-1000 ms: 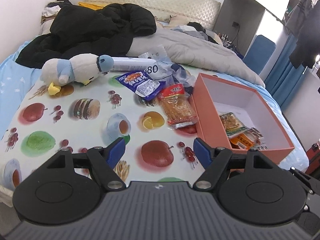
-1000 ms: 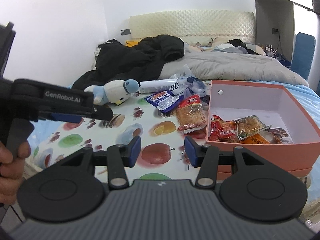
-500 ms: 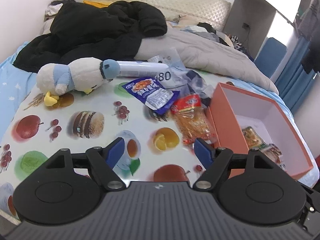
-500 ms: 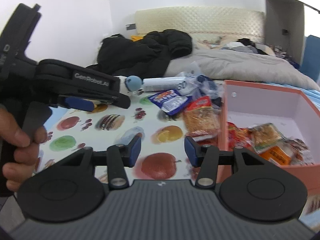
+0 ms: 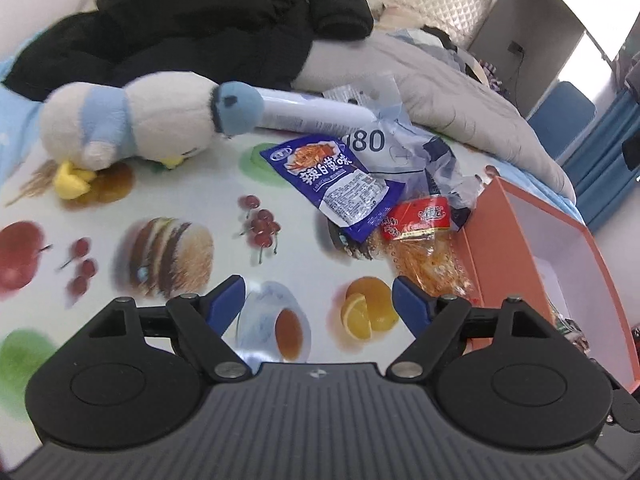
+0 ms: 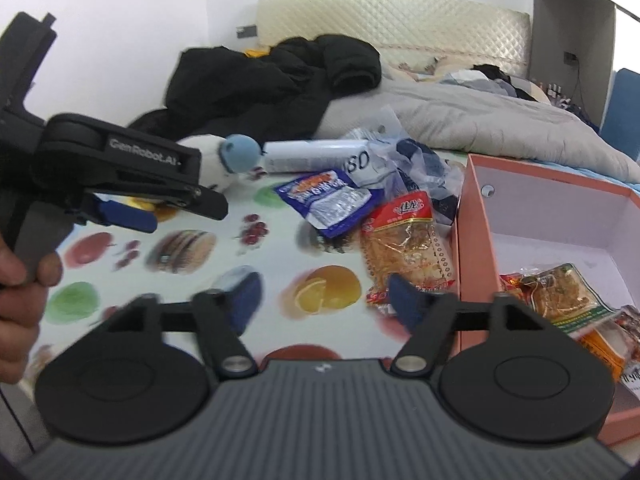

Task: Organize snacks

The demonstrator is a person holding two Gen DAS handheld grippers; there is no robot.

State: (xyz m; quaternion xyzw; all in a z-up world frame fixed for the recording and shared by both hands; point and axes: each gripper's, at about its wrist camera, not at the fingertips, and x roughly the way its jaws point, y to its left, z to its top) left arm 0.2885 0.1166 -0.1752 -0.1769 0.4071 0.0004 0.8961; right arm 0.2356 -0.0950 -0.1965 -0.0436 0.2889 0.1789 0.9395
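A blue snack packet (image 5: pixel 340 184) (image 6: pixel 326 200) and a red-topped orange snack bag (image 5: pixel 424 240) (image 6: pixel 404 240) lie on the fruit-print sheet beside an orange box (image 5: pixel 492 240) (image 6: pixel 464 240). The box holds several snack packets (image 6: pixel 556 292). My left gripper (image 5: pixel 318 300) is open and empty, short of the blue packet. It also shows in the right wrist view (image 6: pixel 128 216). My right gripper (image 6: pixel 320 296) is open and empty, near the orange bag.
A white and blue plush toy (image 5: pixel 132 120) lies at the left. A white tube (image 5: pixel 312 114) and crumpled clear plastic bags (image 5: pixel 420 148) lie behind the snacks. A black coat (image 5: pixel 192 28) and a grey quilt (image 5: pixel 452 100) cover the far bed.
Both grippers have moved forward toward the snacks. My right gripper has opened wider. The snacks and box have not moved.
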